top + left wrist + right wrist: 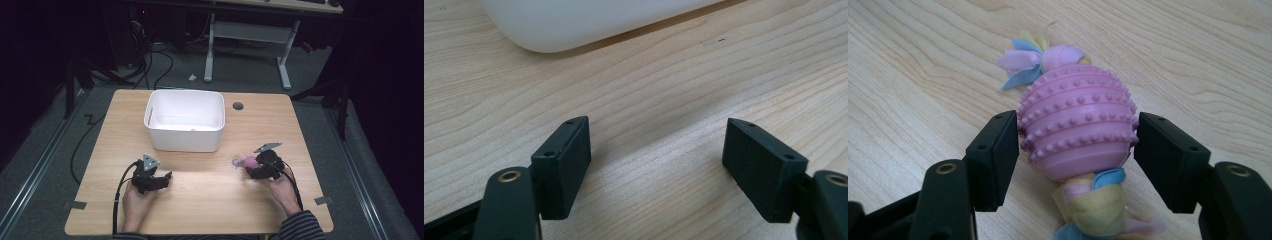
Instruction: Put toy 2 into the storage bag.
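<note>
Right gripper near right edge of light wooden worktop, jaws clamped on both sides of pink knobbly rubber ball threaded on pastel fabric rope; toy lies on worktop. Left gripper near front-left corner, jaws wide apart, nothing between them. White rectangular plastic bin toward back edge, centre-left.
</note>
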Available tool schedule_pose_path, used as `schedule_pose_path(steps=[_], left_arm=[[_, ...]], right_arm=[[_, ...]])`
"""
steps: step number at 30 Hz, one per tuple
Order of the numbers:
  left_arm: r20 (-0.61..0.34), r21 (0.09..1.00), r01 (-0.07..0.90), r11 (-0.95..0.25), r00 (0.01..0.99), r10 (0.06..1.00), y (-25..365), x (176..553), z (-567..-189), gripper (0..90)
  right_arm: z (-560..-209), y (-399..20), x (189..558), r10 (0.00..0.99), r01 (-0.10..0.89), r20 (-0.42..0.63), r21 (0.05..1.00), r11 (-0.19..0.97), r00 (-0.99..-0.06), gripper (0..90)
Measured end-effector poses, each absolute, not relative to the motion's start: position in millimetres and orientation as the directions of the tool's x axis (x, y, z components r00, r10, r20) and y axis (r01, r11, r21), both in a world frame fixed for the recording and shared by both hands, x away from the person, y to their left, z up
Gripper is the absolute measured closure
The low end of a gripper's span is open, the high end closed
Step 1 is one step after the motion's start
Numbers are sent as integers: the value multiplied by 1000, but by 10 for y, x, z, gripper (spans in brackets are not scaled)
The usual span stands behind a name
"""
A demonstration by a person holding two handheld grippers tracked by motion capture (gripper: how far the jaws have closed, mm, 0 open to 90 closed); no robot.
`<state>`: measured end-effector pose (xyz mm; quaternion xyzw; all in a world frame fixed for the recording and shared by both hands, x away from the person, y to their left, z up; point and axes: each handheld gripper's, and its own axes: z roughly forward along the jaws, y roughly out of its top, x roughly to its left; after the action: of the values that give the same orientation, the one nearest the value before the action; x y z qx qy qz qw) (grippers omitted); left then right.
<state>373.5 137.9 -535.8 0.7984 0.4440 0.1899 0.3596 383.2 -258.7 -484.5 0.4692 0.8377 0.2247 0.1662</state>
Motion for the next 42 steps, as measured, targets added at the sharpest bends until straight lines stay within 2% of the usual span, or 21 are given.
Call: schedule_pose_path(steps=[9, 13, 20, 28, 42], left_arm=[[-16, 743, 572, -347, 534, 845, 1379, 3735, -5358, 278], [-16, 743, 572, -348, 534, 845, 1379, 3735, -5358, 277], [-16, 742, 572, -349, 535, 844, 1378, 3735, -5358, 274], [-16, 743, 571, -349, 536, 844, 1378, 3734, -5358, 273], [-15, 742, 571, -352, 538, 843, 1377, 3733, -5358, 269]], right_arm=[[-4785, -2603, 3805, 850, 694, -53, 552, 463, -525, 354], [-4665, -2641, 3782, 840, 691, 18, 580, 433, -542, 353], [-4564, -2666, 3791, 838, 688, 55, 602, 406, -543, 354], [-4427, -2651, 3791, 825, 664, 46, 620, 419, -563, 355], [-3919, -2570, 3824, 775, 584, 28, 676, 450, -631, 357]])
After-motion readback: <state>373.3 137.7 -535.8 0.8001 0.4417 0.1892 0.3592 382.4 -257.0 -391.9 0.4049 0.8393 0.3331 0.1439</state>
